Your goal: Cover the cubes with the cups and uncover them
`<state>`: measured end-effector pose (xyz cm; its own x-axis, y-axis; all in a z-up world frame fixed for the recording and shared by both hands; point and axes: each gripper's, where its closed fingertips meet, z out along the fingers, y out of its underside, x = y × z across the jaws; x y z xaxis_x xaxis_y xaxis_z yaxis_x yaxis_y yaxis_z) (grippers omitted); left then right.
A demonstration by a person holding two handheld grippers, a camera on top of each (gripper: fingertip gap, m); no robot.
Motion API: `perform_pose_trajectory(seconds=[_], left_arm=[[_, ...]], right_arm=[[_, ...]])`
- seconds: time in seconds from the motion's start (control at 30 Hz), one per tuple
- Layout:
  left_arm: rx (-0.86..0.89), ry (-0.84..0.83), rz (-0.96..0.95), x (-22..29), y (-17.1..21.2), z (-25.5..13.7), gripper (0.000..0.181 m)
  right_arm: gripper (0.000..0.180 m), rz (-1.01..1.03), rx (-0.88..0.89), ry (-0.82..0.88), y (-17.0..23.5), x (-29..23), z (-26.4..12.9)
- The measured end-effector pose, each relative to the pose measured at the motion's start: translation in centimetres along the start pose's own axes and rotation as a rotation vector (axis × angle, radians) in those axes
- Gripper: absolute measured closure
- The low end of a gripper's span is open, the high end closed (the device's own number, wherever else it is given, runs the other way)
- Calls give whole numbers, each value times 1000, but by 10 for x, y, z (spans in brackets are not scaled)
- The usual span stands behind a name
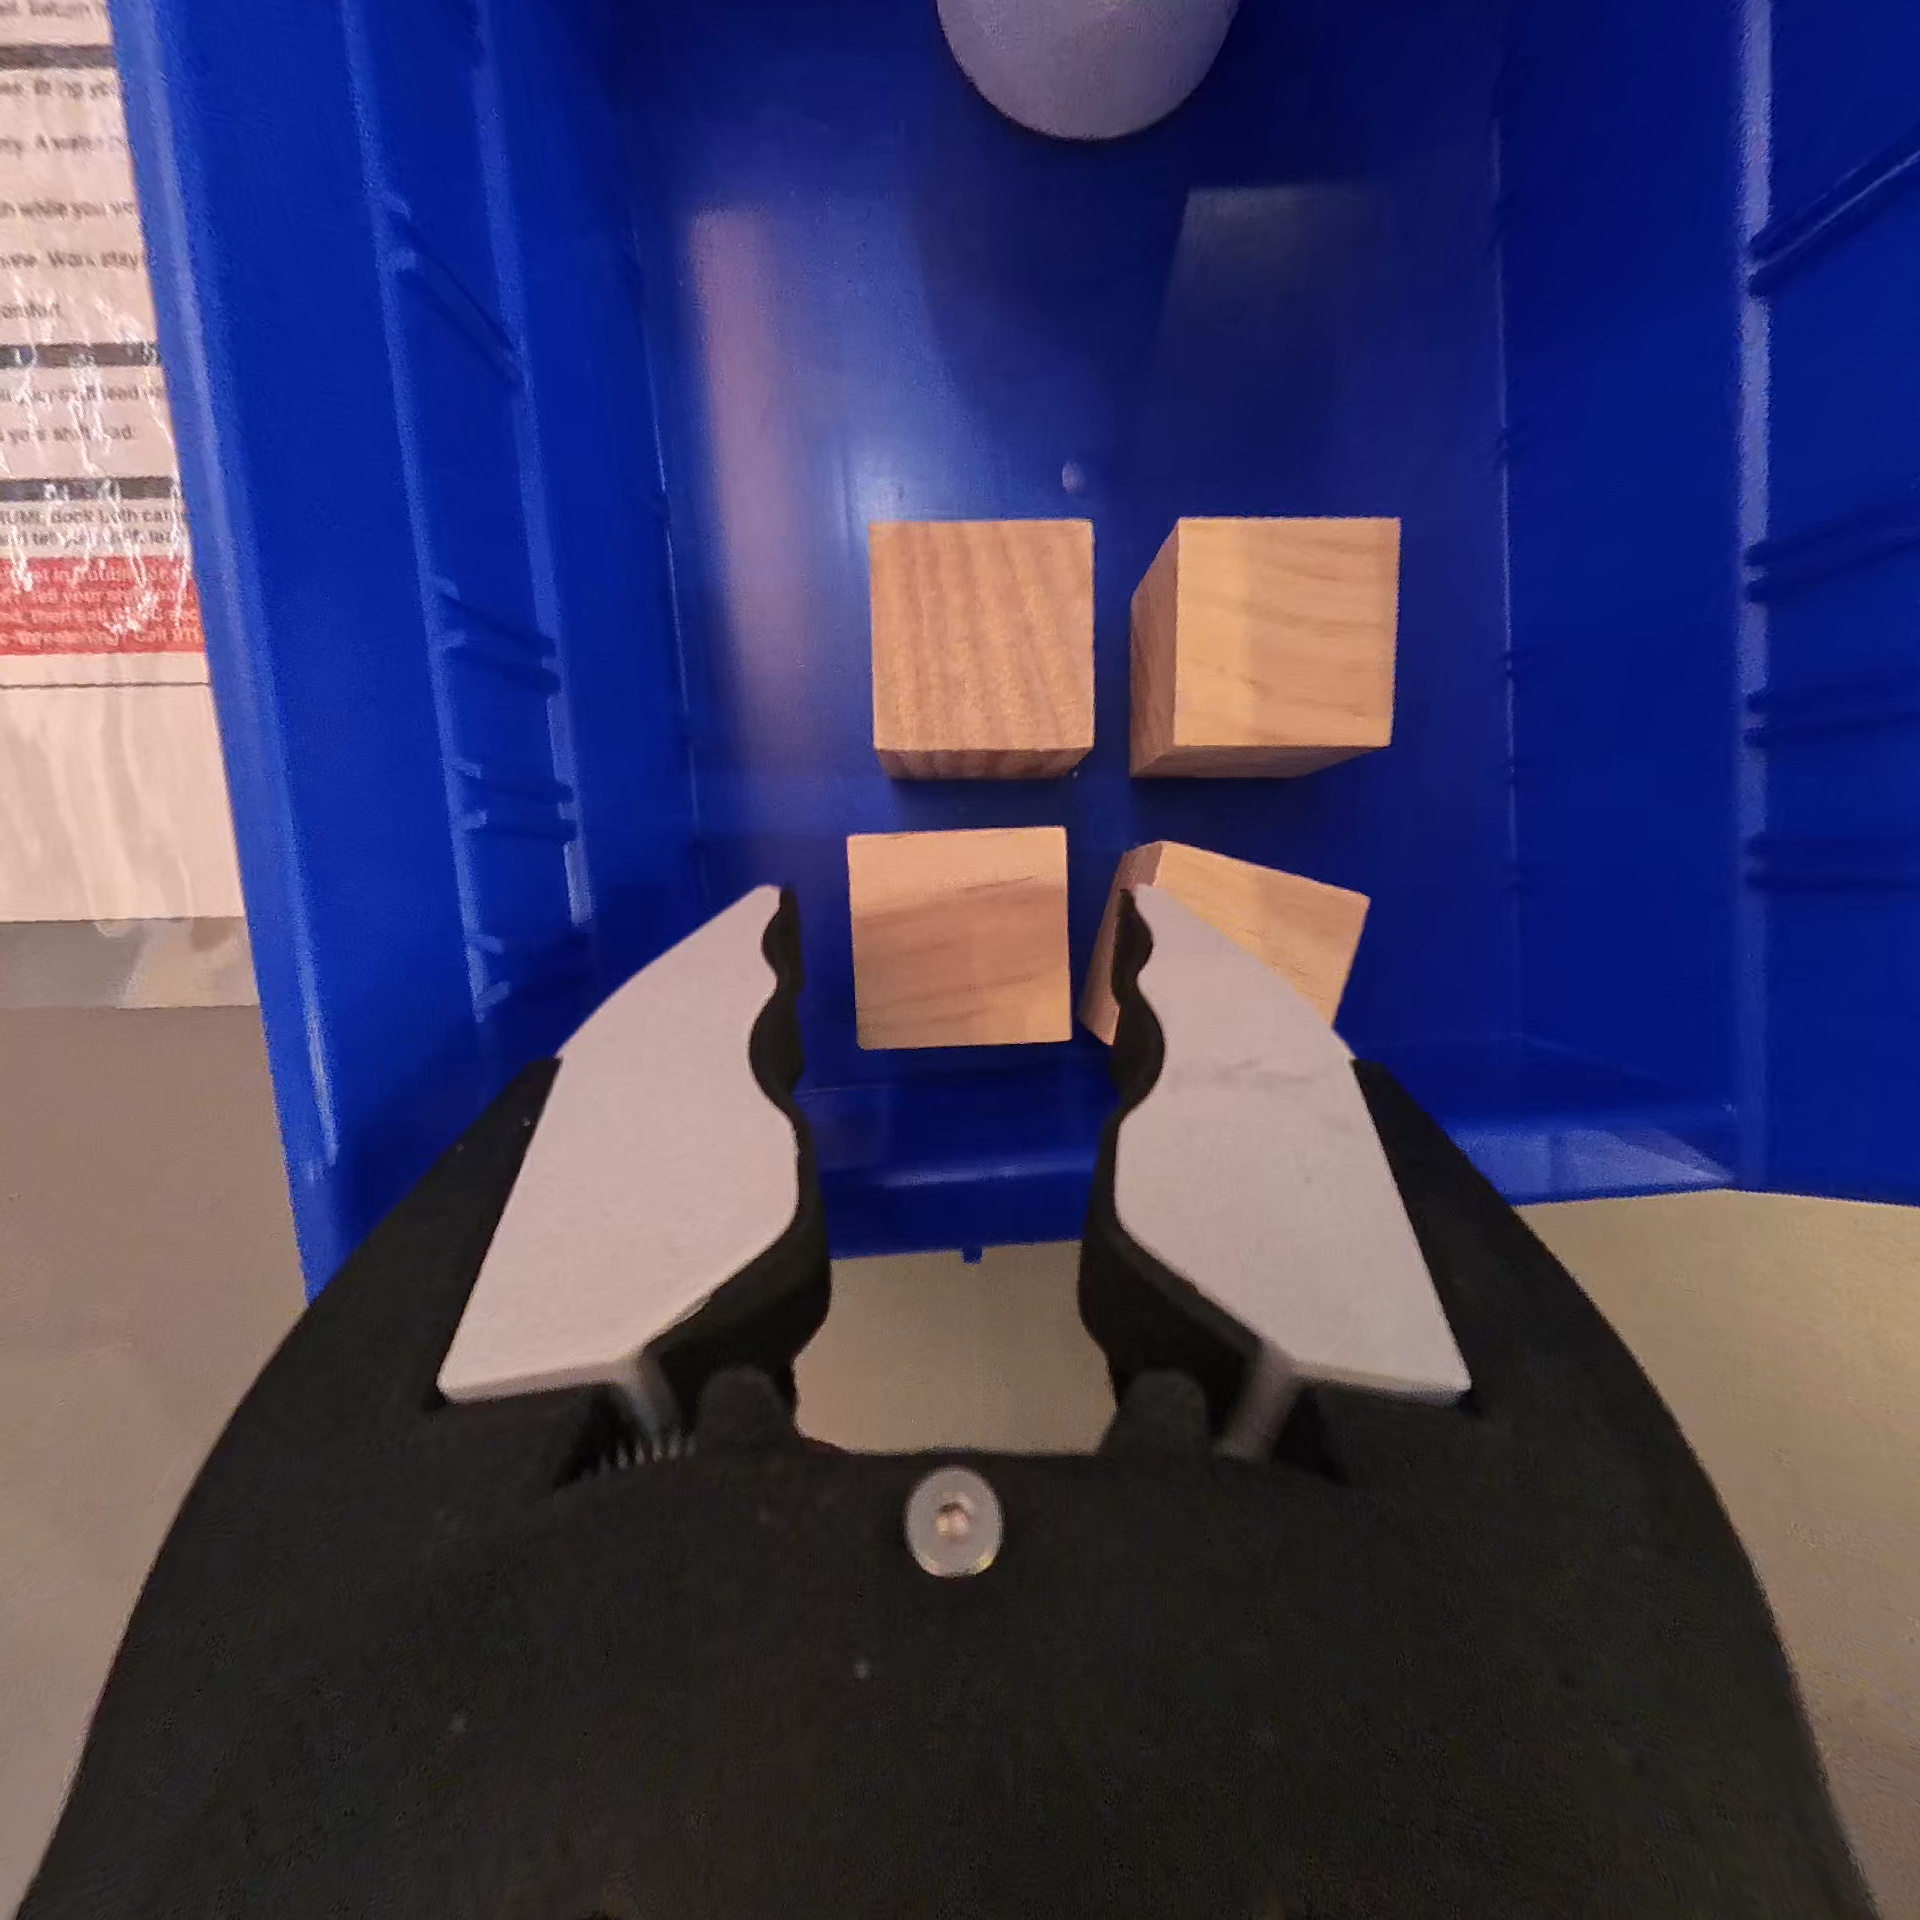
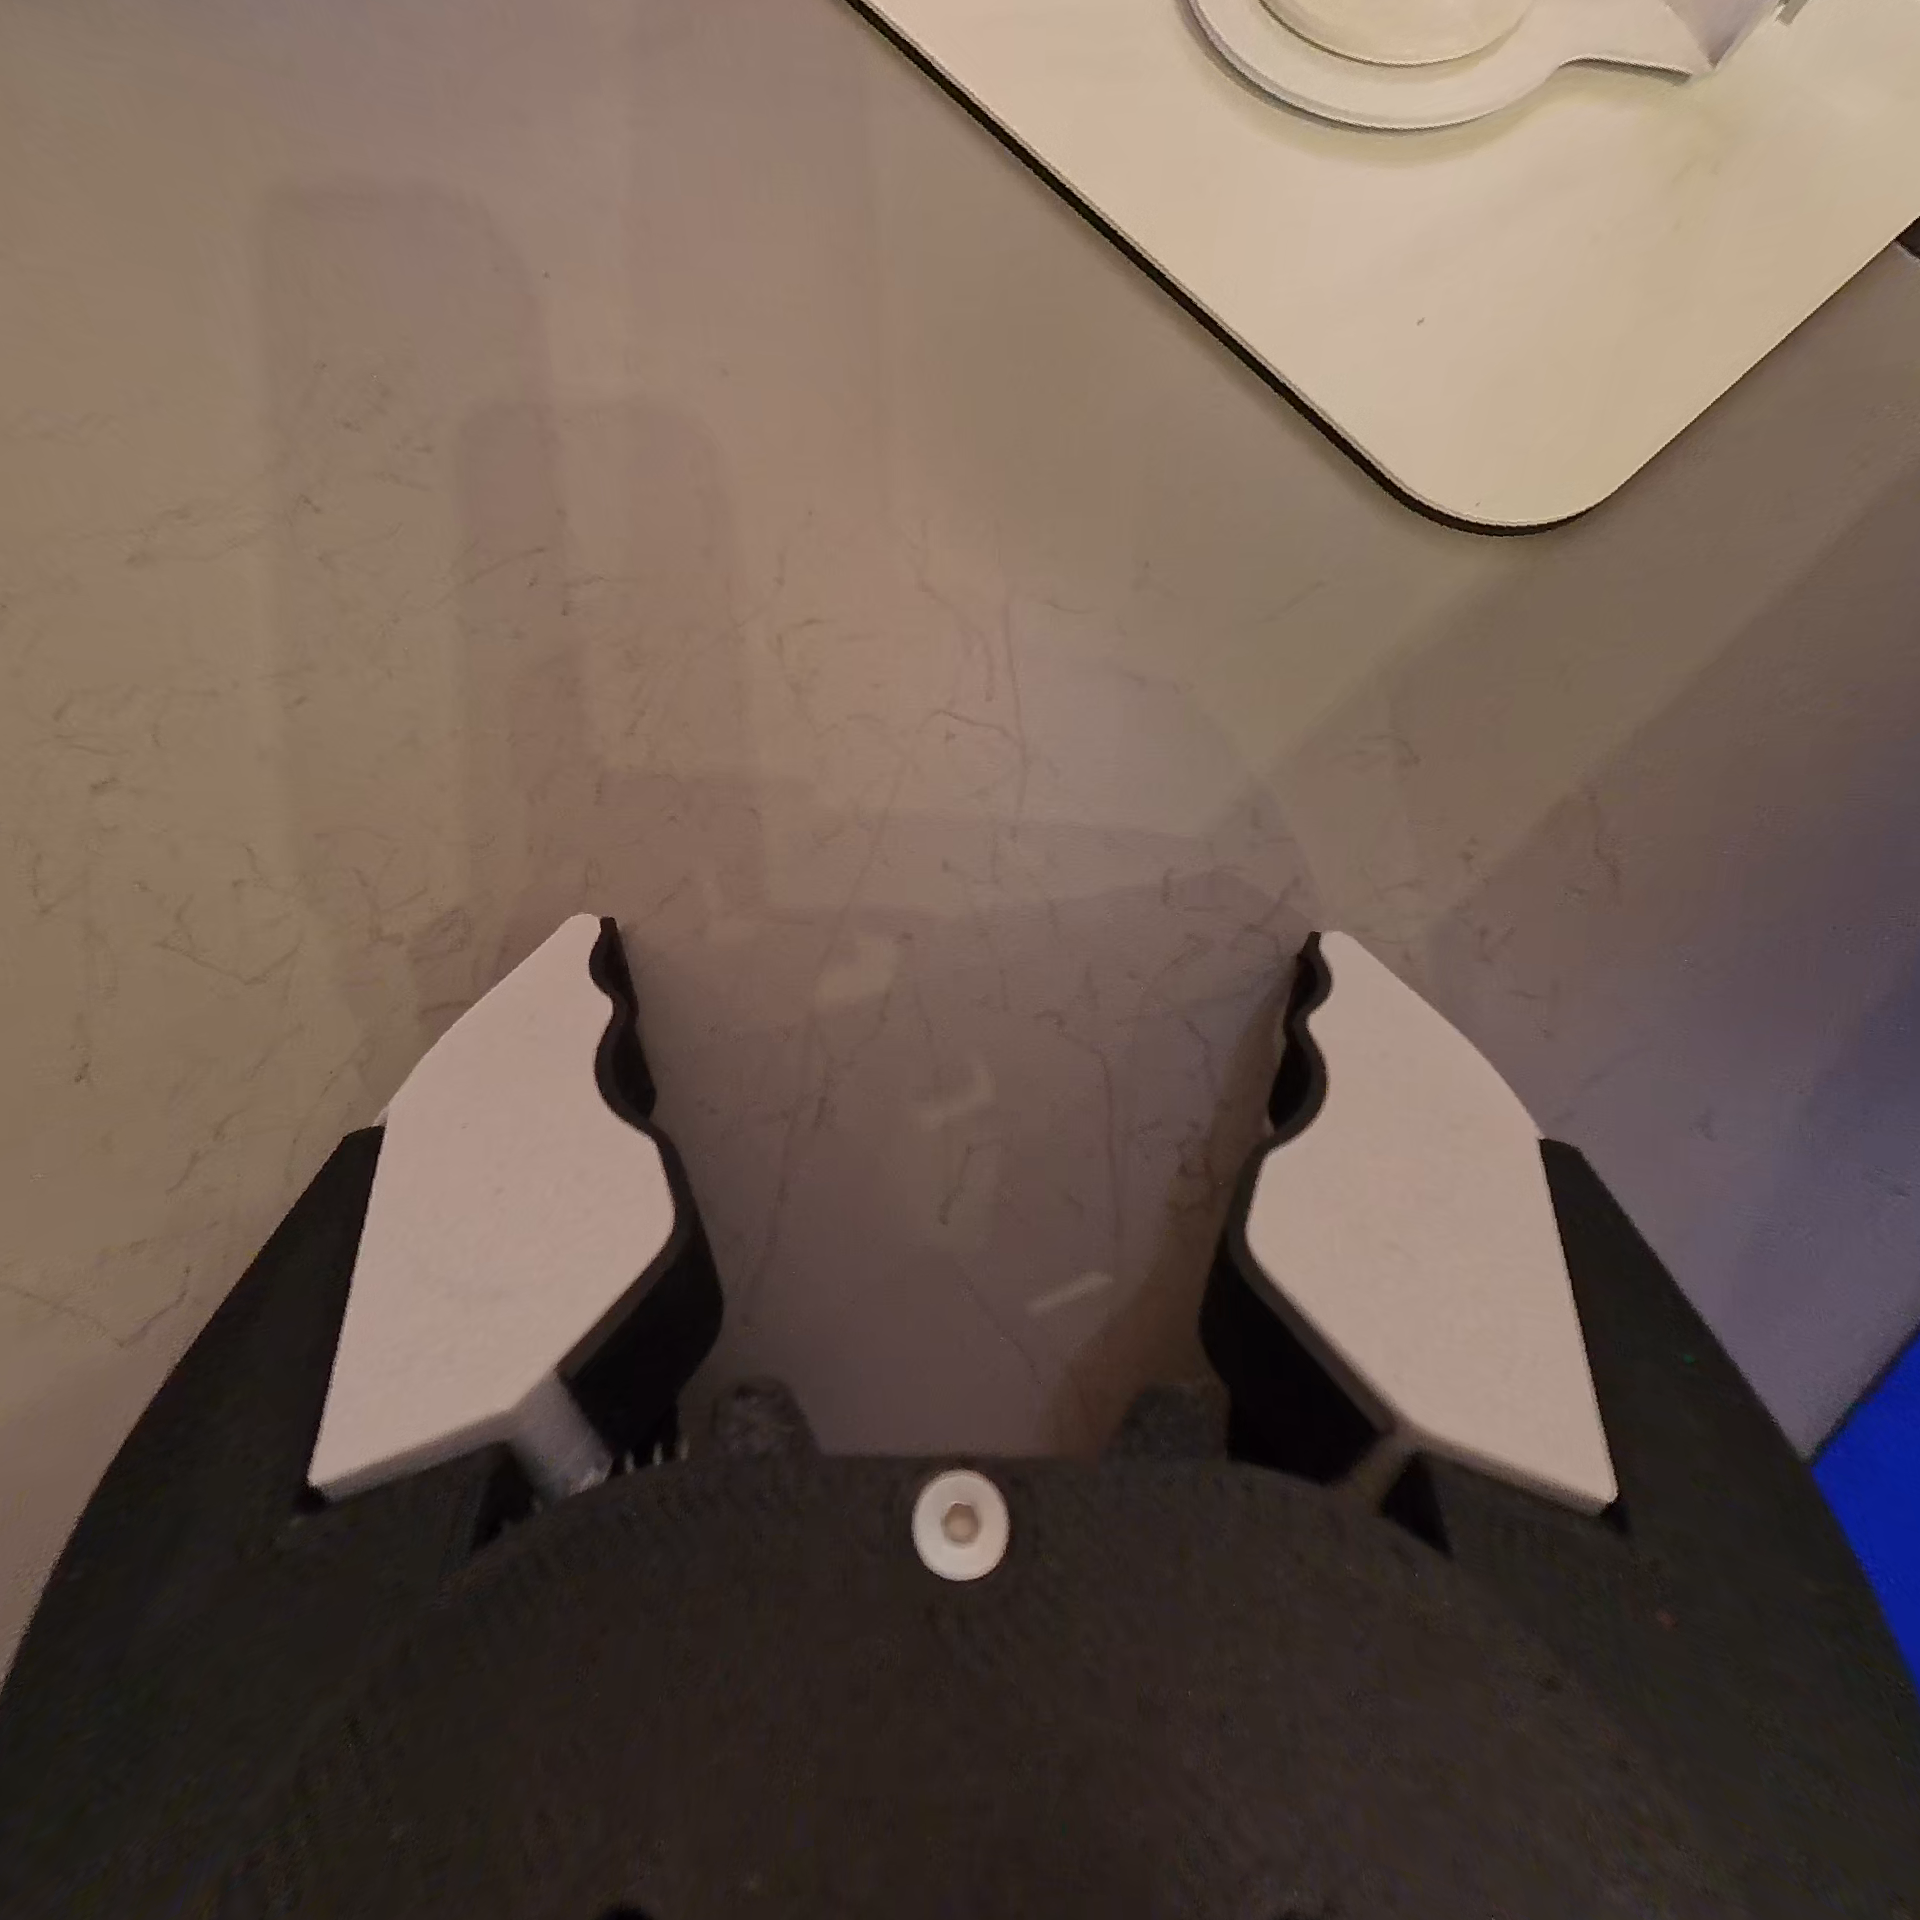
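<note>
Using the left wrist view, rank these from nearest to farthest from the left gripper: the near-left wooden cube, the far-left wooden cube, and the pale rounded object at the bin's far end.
1. Near-left wooden cube, just ahead of the open left gripper fingers.
2. Far-left wooden cube, directly behind it.
3. Pale rounded object, at the far end of the blue bin.

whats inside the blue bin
Four wooden cubes sit two by two inside the blue bin, uncovered; the left claw hides part of the near right one. A pale rounded object lies farther back, cropped.

A scratched grey table [image 2: 520, 520] carries a blue bin [image 1: 416, 520], a printed sheet [image 1: 83, 468] beside it, and a white board [image 2: 1455, 312].
</note>
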<state>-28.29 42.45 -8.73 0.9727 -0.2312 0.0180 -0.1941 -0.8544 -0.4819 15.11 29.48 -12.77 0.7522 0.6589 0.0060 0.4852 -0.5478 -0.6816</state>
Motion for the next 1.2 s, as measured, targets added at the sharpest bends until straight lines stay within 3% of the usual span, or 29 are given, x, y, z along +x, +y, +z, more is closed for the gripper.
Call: perform_pose_trajectory(seconds=[0.3, 0.33, 0.53, 0.7, 0.87, 1.03, 1.2], left_arm=[[-101, -12, -4, -3, 5, 8, 132], [-118, -4, 11, 0, 6, 8, 139], [-142, -13, 46, 2, 5, 9, 139], [-99, -18, 89, 4, -1, 3, 139], [-11, -2, 138, 8, -21, -27, 139], [124, 133, 499, 56, -37, -97, 140], [31, 265, 991, 107, 20, -134, 139]], right_arm=[[61, 1, 1, 1, 0, 0, 0], [61, 1, 1, 1, 0, 0, 0], [62, 3, 1, 2, 0, 0, 0], [62, 3, 2, 2, 0, 1, 0], [62, 4, 2, 2, 0, 1, 0], [62, 4, 2, 1, 0, 1, 0], [63, 4, 2, 1, 0, 1, 0]])
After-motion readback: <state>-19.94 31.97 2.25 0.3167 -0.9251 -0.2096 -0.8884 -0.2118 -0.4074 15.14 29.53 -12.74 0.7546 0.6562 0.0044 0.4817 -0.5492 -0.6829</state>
